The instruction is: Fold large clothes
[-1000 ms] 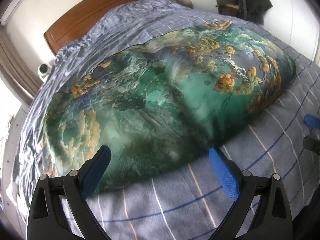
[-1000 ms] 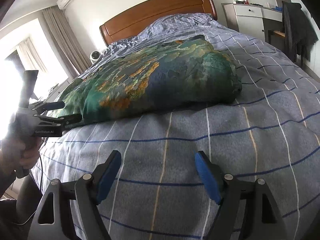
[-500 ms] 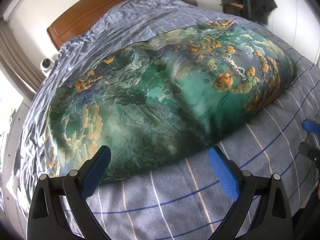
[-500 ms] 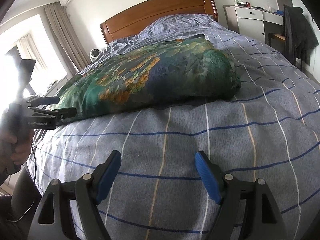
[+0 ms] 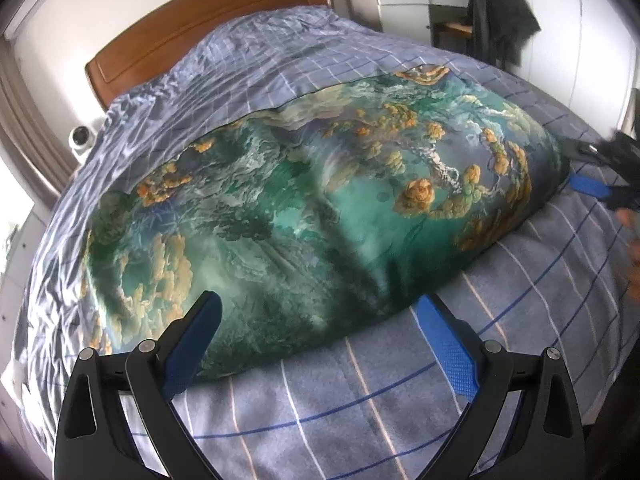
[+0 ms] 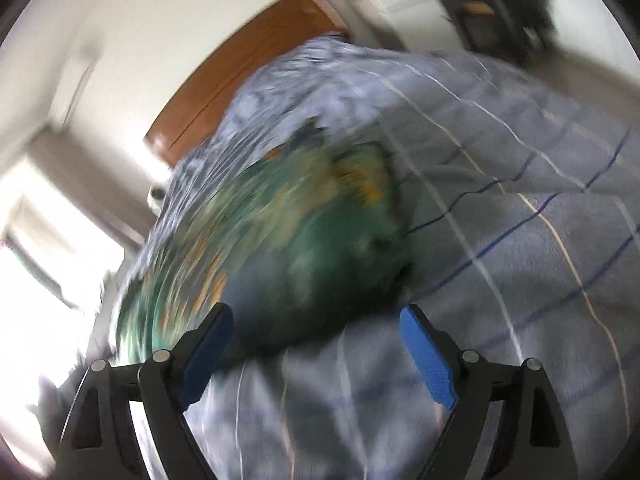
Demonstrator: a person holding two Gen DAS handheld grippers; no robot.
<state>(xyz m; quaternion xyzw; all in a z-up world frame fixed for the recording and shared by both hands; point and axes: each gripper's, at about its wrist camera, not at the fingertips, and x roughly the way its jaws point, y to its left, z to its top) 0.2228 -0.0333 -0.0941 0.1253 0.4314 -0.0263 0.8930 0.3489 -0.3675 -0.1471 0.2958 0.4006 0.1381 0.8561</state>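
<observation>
I'm working in a home bedroom: beyond my fingers lies a bed (image 5: 520, 320) under a blue-grey checked duvet, with a wooden headboard (image 5: 208, 28) at its far end, white drawers (image 5: 404, 0) and a dark coat (image 5: 500, 28) beyond on the right, curtains (image 5: 24, 120) far left.

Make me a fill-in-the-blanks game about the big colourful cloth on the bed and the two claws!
1. The green and orange cloth lies on a blue striped ____.
2. The headboard behind it is made of ____.
3. The left claw is open and holds ____.
4. The right claw is opening near the cloth's edge, and its picture is very ____.

Missing words: bed; wood; nothing; blurry
</observation>
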